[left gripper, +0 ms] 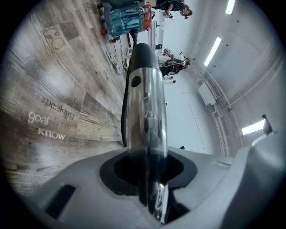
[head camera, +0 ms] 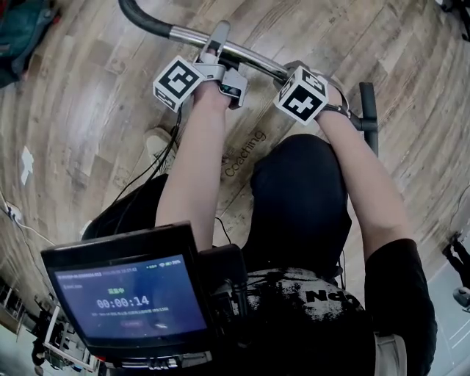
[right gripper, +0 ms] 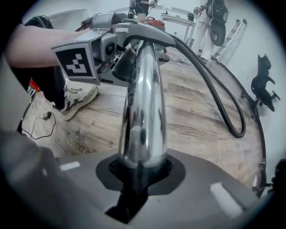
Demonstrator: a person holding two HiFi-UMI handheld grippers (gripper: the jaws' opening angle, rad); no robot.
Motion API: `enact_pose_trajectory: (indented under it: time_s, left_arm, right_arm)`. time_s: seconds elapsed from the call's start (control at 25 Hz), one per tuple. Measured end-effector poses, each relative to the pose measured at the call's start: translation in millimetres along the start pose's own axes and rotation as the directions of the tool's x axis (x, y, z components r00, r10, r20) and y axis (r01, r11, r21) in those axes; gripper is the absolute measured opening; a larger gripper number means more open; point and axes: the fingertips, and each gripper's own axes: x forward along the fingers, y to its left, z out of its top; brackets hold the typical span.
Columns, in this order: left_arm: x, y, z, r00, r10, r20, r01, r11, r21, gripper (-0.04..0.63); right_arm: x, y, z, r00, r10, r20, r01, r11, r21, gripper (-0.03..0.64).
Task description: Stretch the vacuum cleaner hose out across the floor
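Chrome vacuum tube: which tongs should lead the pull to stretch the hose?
Left, probably. The left tongs clamp the shiny chrome vacuum tube next to its black curved end, where the black flexible hose joins; the right tongs grip farther down.

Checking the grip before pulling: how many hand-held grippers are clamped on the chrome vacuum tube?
2. The left hand-held gripper holds the chrome tube near its black curved end; the right hand-held gripper holds it further along, close beside the left.
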Motion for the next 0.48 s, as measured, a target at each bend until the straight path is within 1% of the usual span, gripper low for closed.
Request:
enact_pose_trajectory:
  time_s: [0.08,0.16,0.24,0.36,0.48]
  left_arm:
    - [3,-3,13,0.999,-0.018,0.027,0.018,1.0,0.018,0.117]
    - [7,-1,31,0.998,-0.016,0.062,0.016,1.0,0.011,0.101]
    - [10,3,42,0.997,-0.007,0.074,0.007,1.0,-0.004,0.07]
    - [11,2,43,0.999,-0.022,0.043,0.022,1.0,-0.005,0.064]
    - [14,-8,44,1.0,-0.021,0.011,0.021,0.999,0.029,0.064]
  right_arm:
    - [-1,0,11,1.0,0.022,0.015,-0.022,1.0,0.005,0.072]
    - [3,4,24,0.998,0.052,0.022,-0.052,0.999,-0.002,0.076]
    - [6,10,31,0.997,0.07,0.021,-0.07,0.997,-0.017,0.083]
    - [5,14,32,0.997,0.067,0.029,-0.067,0.998,-0.013,0.083]
    - [3,13,36,0.997,0.068,0.03,-0.068,0.998,0.0,0.083]
